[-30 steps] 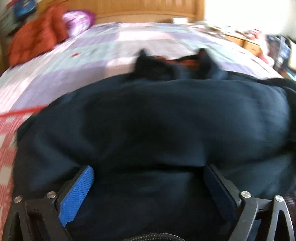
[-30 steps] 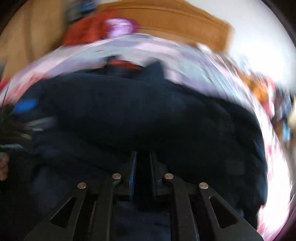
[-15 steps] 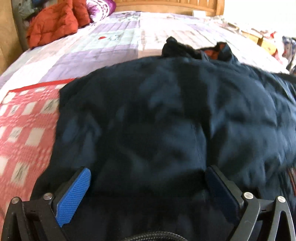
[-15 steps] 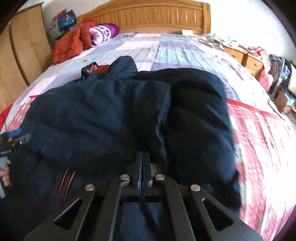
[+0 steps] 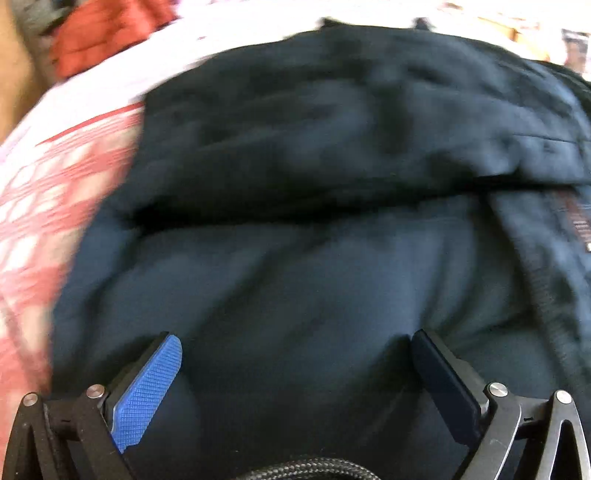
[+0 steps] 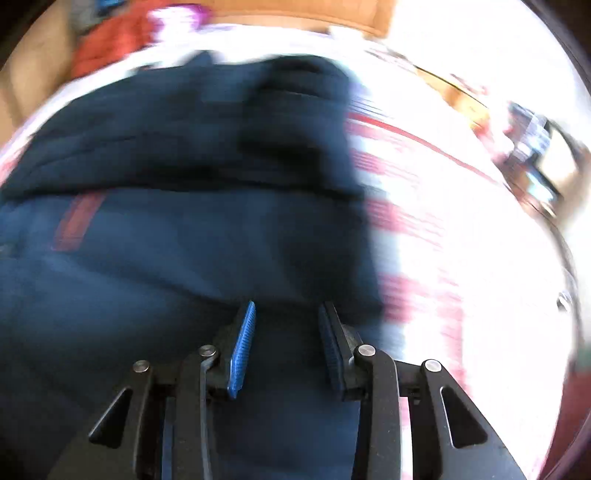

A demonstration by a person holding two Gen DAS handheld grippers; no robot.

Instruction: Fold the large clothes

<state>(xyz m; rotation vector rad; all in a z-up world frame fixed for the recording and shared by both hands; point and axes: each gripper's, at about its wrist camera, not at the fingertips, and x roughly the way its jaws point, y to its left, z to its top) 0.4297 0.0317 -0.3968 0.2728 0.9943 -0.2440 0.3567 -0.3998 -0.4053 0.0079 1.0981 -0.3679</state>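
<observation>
A large dark navy jacket (image 5: 314,184) lies on the bed and fills most of both views; it also shows in the right wrist view (image 6: 166,240). A fold of it lies across the upper half. My left gripper (image 5: 295,354) is open wide, just above the jacket's near part, with nothing between its blue pads (image 5: 147,391). My right gripper (image 6: 286,328) is open a moderate way over the jacket's right edge, with nothing held. Both views are blurred by motion.
The bed cover is red and white checked at the near end (image 5: 33,221) and beside the jacket's right edge (image 6: 443,240). An orange garment (image 5: 107,33) lies at the far left by the wooden headboard (image 6: 295,14). Cluttered furniture (image 6: 535,147) stands at the right.
My right gripper was shut on the jacket and has opened, letting it go. Both grippers have dropped lower and closer to the jacket. The left gripper stays open.
</observation>
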